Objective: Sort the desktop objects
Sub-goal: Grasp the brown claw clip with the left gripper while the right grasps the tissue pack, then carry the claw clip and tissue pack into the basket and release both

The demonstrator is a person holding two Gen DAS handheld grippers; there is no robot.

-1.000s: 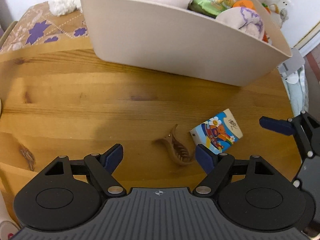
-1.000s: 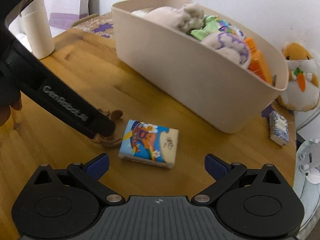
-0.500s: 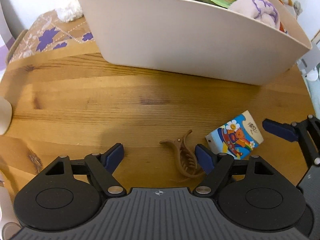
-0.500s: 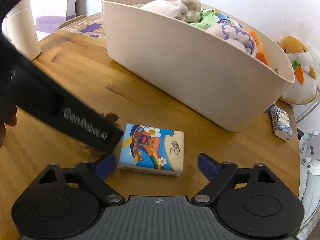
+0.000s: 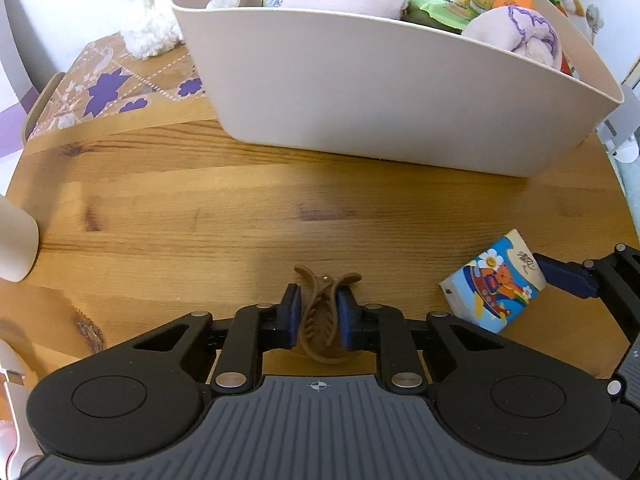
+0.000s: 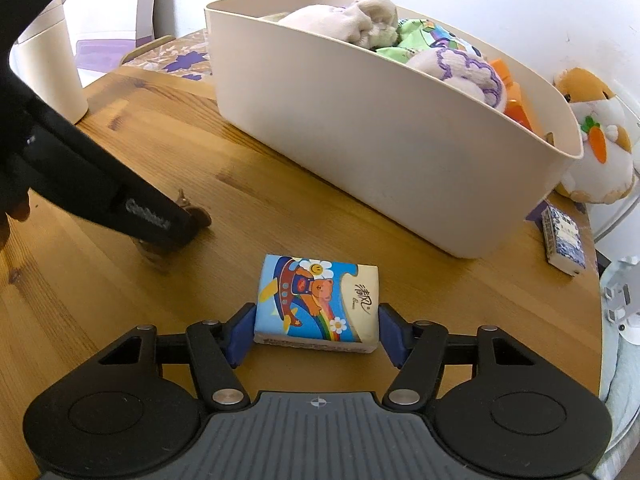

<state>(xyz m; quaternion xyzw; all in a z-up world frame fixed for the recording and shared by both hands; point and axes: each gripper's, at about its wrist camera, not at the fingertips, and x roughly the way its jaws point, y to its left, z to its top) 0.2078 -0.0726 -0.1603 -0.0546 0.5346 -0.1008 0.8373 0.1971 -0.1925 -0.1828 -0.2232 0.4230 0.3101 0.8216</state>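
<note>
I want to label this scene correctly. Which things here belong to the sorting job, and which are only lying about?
Part of the job:
hair clip, in the left claw
tissue pack, between the right claw's pads
beige bin

Lying about:
hamster plush
white cup
blue-patterned box

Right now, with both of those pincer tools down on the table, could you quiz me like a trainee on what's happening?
1. True or false: the left gripper has its pads on either side of the brown hair claw.
2. What sits between the fingers of the right gripper?
A. a blue patterned box
B. the cartoon tissue pack
C. a plush hamster
3. Fill in: the beige bin already holds soft toys and snack packets, and it stands on the ______ table.

Key: 1 true. 2 B; the pads flank the pack, which rests on the table. 3 wooden.
</note>
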